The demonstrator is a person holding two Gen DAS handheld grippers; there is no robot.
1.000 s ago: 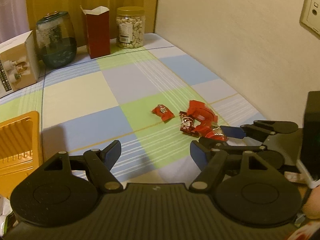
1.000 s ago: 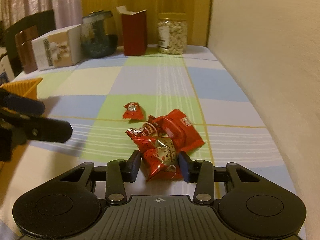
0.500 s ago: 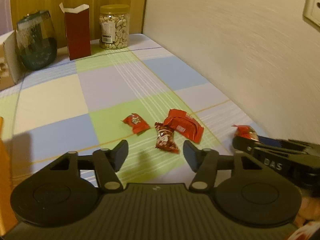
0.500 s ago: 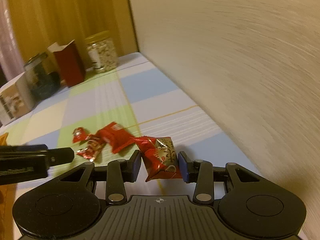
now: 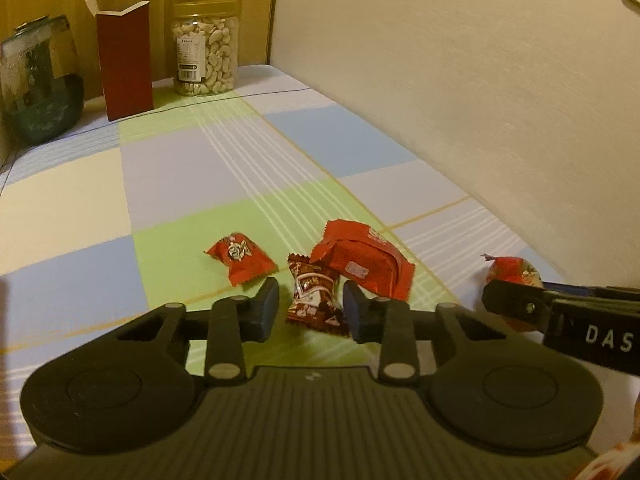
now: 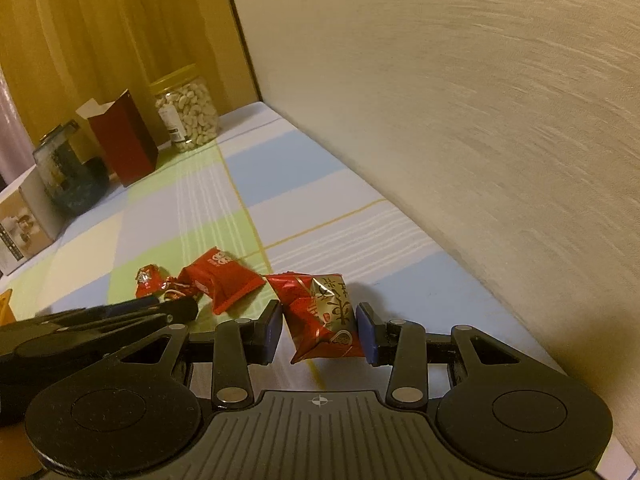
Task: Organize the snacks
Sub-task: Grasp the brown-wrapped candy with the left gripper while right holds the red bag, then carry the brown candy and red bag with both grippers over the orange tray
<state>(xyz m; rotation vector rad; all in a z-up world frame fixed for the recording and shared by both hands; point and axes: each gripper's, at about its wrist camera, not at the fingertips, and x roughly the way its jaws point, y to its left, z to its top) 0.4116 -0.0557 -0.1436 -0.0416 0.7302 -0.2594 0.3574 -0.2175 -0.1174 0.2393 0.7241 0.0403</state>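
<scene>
Three red snack packets lie on the checked tablecloth: a small flat one (image 5: 240, 258), a dark red one (image 5: 316, 300) and a larger red one (image 5: 362, 260). My left gripper (image 5: 310, 310) is open, its fingers either side of the dark red packet, not touching it. My right gripper (image 6: 320, 326) is shut on a red and gold snack packet (image 6: 324, 312), held above the cloth near the wall. That packet also shows in the left wrist view (image 5: 512, 270). The table packets show in the right wrist view (image 6: 218, 278).
At the table's far end stand a jar of cashews (image 5: 205, 48), an open dark red carton (image 5: 124, 64) and a dark glass jar (image 5: 38, 80). A white box (image 6: 24, 220) stands beside them. The wall (image 5: 480, 80) runs along the right edge.
My left gripper has moved forward and narrowed around the dark red packet. My right gripper has carried its packet right, toward the wall, and tilted.
</scene>
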